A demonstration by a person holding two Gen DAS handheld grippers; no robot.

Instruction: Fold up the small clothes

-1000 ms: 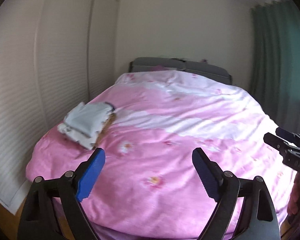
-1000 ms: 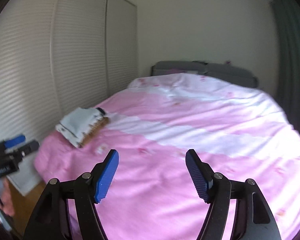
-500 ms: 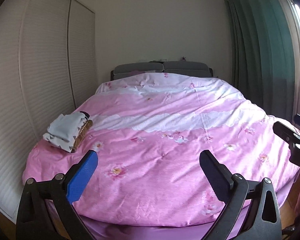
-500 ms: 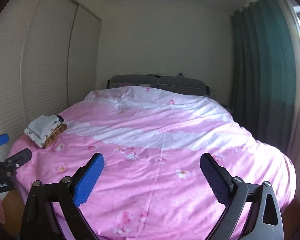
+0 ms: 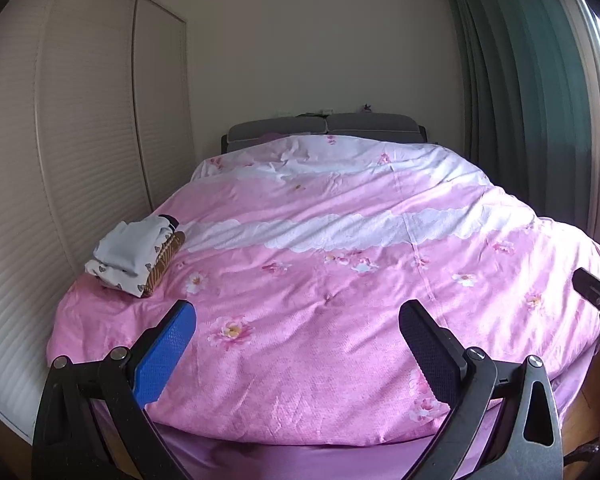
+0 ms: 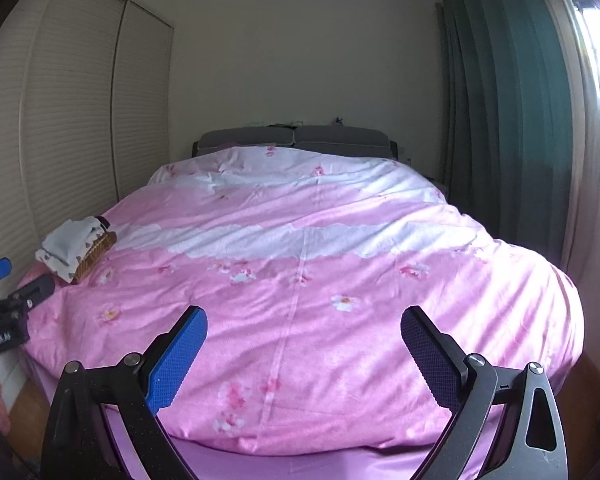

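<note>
left hand-held gripper (image 5: 297, 334) and right hand-held gripper (image 6: 304, 340): jaws have just been opening, now spread wide, nothing between them, both above the foot of the bed with the pink floral duvet (image 5: 340, 280). small stack of folded pale clothes (image 5: 130, 250) lies on the duvet's left edge beside a brown woven item (image 5: 164, 262), well apart from both.

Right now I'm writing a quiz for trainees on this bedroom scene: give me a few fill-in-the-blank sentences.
1. The pile of clothes lies on the ____ duvet.
2. Nothing is between the pads of the left gripper or the right gripper; both are ____.
3. The green curtain hangs on the ____ side of both views.

Missing words: pink; open; right
</note>
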